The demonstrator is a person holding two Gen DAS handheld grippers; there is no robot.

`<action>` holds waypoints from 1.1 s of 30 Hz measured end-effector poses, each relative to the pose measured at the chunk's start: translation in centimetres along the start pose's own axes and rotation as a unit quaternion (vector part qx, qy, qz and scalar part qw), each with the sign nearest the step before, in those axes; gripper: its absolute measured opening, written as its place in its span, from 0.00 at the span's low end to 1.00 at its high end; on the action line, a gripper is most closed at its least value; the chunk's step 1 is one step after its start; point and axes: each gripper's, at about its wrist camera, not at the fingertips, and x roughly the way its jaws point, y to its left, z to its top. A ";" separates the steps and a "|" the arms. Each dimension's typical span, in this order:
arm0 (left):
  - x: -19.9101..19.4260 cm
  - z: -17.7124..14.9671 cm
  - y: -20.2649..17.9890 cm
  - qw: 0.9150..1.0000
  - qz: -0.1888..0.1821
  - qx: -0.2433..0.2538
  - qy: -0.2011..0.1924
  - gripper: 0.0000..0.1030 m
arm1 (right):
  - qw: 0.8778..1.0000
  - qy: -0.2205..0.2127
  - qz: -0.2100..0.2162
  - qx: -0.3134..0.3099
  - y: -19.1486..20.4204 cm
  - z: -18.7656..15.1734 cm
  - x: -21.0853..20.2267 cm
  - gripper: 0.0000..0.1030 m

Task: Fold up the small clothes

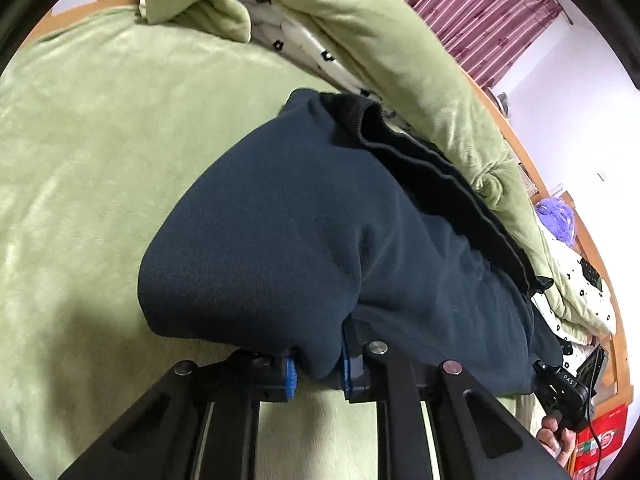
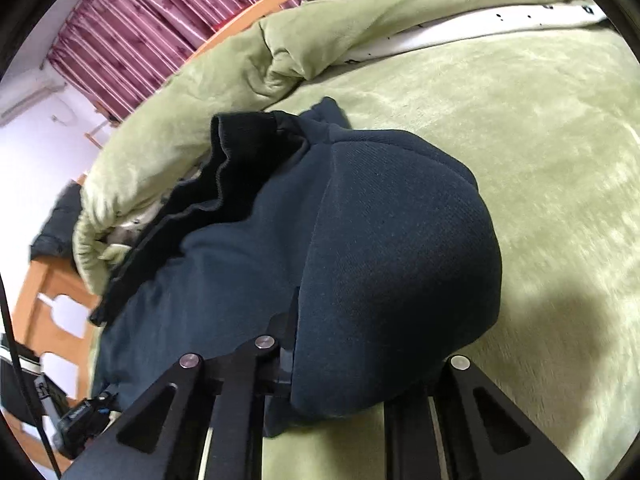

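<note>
Where the green plush bedspread (image 1: 92, 152) covers the bed, it fills most of both views, with a bunched green quilt (image 1: 360, 24) and its white flower-print lining (image 1: 304, 44) heaped along the far side. Beyond that run the wooden bed frame (image 2: 248, 12) and a maroon striped curtain (image 2: 136, 36).

The navy sweatshirt (image 1: 280, 240) is draped over both grippers, held up off the bedspread. In the left wrist view its long axis runs from the near fold at the fingers toward the upper right, ending in the black ribbed hem (image 1: 420, 160) that lies against the quilt. In the right wrist view the same garment (image 2: 392, 248) runs from the fingers toward the upper left, hem (image 2: 224, 184) farthest away.

The left gripper (image 1: 316, 376) has its blue-padded fingers (image 1: 290, 378) set narrow, pinching a fold of the navy cloth between them. The right gripper (image 2: 332, 368) is mostly buried under the cloth; only one dark finger (image 2: 286, 352) shows, so I cannot tell how its fingers stand.

At the lower right of the left wrist view, a black device (image 1: 564, 388) bears the letters "DAS"; the rest is hidden. A purple fluffy object (image 1: 556, 220) sits by the frame.
</note>
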 end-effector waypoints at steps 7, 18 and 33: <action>-4.3 -3.2 -0.4 0.999 0.017 0.045 0.005 0.14 | 1.000 0.011 -0.002 -0.030 -0.2 -2.8 -4.5 0.15; -11.0 -10.3 1.6 0.998 0.013 0.060 0.016 0.14 | 0.997 0.039 0.000 -0.063 -2.8 -10.2 -12.5 0.15; -15.1 -12.8 3.5 0.996 0.033 0.088 0.009 0.33 | 0.996 0.030 -0.041 -0.070 -4.5 -14.0 -18.2 0.29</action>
